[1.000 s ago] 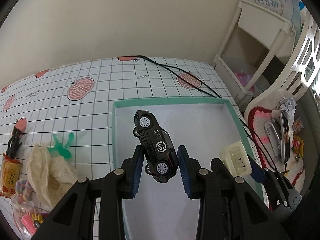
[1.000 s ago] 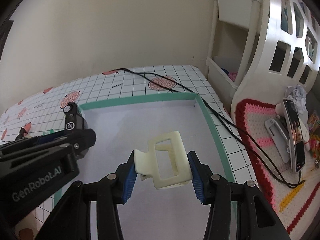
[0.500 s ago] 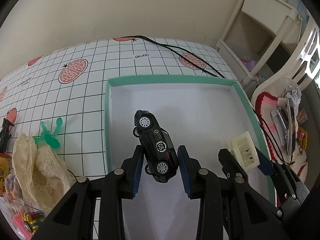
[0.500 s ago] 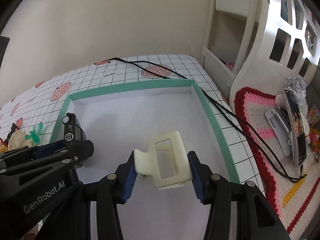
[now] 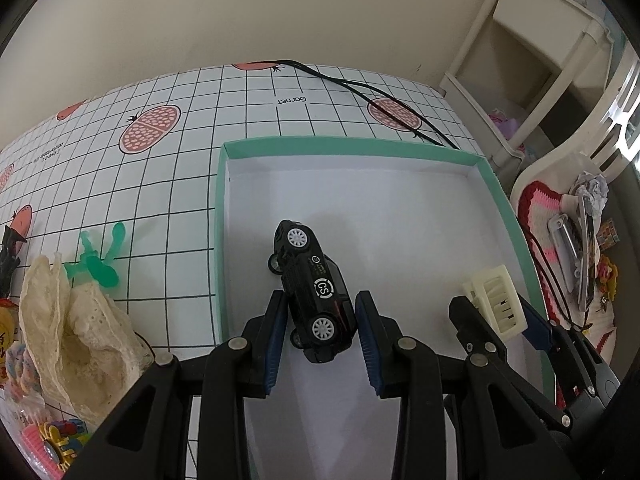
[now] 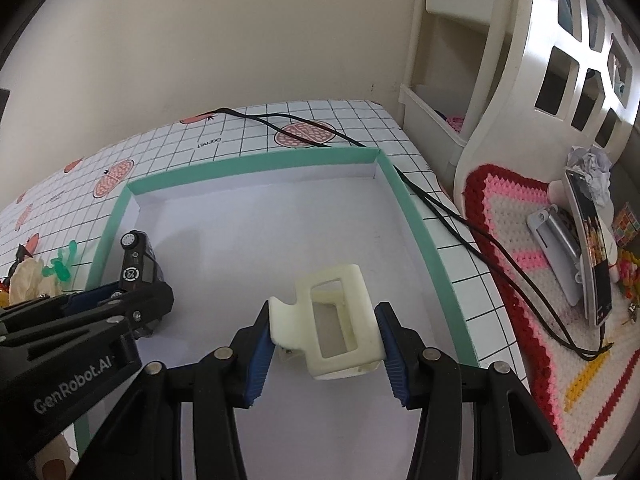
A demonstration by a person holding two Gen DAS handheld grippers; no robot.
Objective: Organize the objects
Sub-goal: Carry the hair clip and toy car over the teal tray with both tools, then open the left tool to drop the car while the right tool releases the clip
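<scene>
Gripping a small black toy car (image 5: pixel 314 294) with white wheels and a round "CS" badge, the left gripper (image 5: pixel 320 322) held it tilted on its side, nose pointing away, over the white floor of a shallow cardboard box with a mint-green rim (image 5: pixel 218 220). Its blue-padded fingers (image 5: pixel 276 340) pressed the car's rear half from both sides. Beside it, the right gripper (image 6: pixel 324 330) was clamped on a cream plastic claw hair clip (image 6: pixel 340 320), also above the box floor, nearer the right wall. The box sat on a white grid-patterned tablecloth with pink fruit prints (image 5: pixel 160 128). Left of the box lay a green plastic clip (image 5: pixel 100 264) and a crumpled cream lace cloth (image 5: pixel 72 336). A black cable (image 6: pixel 440 208) ran across the cloth past the box's far right corner.
</scene>
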